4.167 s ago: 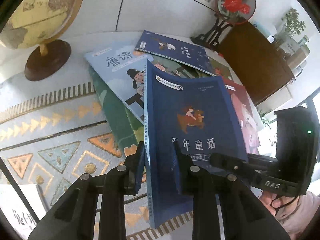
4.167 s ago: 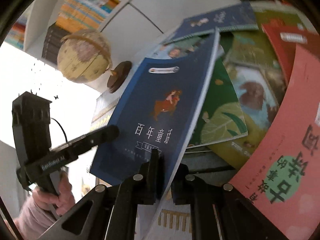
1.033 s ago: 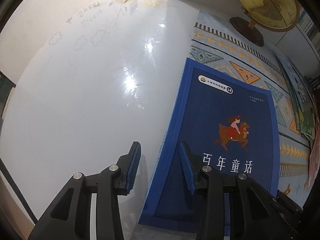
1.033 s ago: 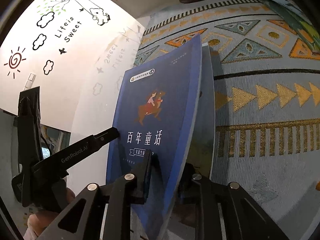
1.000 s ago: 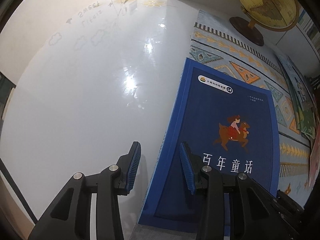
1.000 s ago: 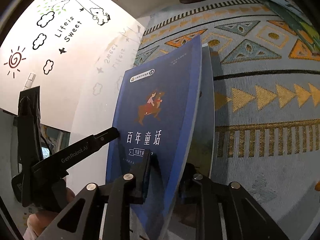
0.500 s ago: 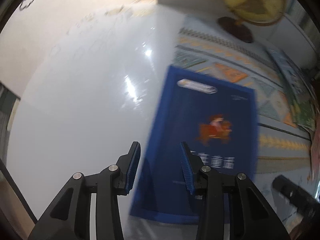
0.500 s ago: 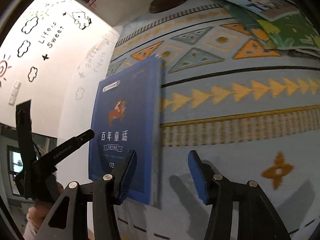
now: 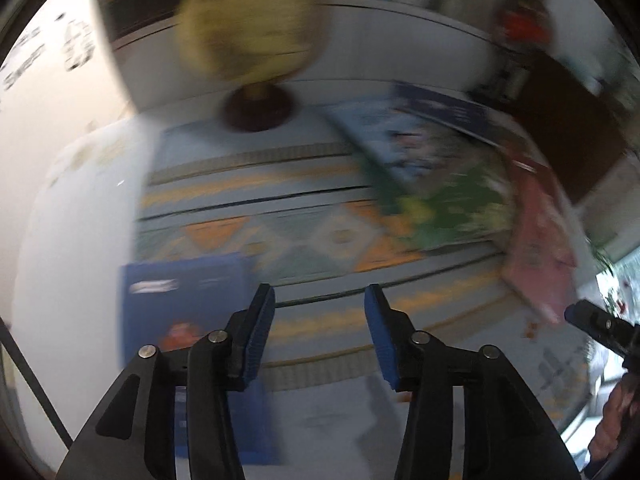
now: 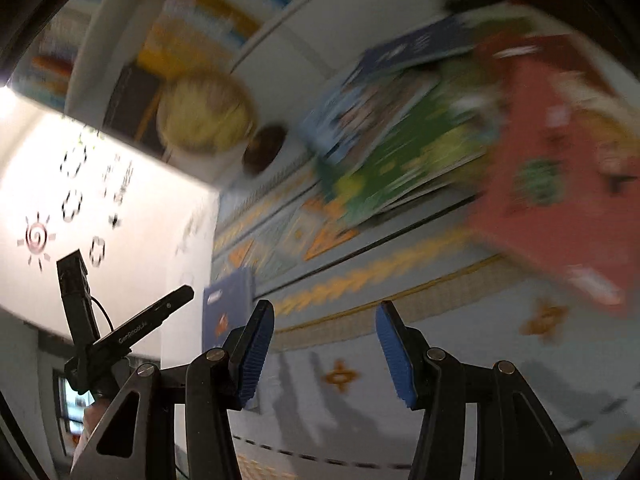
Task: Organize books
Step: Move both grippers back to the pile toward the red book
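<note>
Both views motion-blurred; remaining books (image 9: 436, 184) fanned in an overlapping pile ahead and right of both jaws, long axes running away across patterned cloth (image 9: 320, 316); right gripper (image 10: 324, 344) judged nearer, pink book (image 10: 560, 168) closest; left gripper (image 9: 320, 336) wide, empty, level above cloth; right likewise wide, empty; blue book (image 9: 180, 300) flat at left edge.

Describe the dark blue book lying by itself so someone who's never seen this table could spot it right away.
Start at the globe at the back of the patterned table runner. Come toward the near left edge of the runner: the dark blue book lies flat there, alone. The other books sit overlapped in a messy pile at the far right; this one touches none of them.
</note>
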`<action>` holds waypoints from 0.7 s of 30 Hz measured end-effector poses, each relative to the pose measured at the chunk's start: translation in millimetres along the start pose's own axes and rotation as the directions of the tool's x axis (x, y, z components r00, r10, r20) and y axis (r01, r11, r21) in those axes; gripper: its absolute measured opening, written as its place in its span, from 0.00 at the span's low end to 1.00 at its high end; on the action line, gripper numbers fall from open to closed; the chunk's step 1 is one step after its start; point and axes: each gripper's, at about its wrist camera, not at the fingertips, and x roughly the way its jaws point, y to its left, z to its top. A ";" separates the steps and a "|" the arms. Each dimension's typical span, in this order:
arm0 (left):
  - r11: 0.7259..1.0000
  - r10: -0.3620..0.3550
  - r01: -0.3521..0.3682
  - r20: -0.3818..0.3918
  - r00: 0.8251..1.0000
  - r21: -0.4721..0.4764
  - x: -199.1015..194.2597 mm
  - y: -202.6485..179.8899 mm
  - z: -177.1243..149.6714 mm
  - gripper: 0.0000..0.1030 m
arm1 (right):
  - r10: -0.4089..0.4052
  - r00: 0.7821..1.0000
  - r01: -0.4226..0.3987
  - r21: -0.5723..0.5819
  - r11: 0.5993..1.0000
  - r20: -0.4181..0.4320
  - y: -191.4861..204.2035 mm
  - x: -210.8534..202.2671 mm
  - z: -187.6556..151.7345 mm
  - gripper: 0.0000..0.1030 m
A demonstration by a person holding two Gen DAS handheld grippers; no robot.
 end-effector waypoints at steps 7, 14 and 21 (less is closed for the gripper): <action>0.985 -0.137 0.143 -0.060 0.989 0.101 13.3 -103.2 -23.1 0.45 | -0.128 0.987 0.117 0.115 0.986 0.093 -90.5 -69.2 6.9 0.50; 0.974 -0.183 0.195 -0.106 0.977 0.117 33.6 -134.8 -37.8 0.45 | -0.277 0.960 0.273 0.084 0.958 0.031 -140.8 -34.1 35.8 0.50; 0.979 -0.193 0.200 -0.133 0.972 0.037 59.2 -123.3 -26.9 0.45 | -0.303 0.950 0.308 0.075 0.948 -0.072 -164.1 -5.5 46.3 0.53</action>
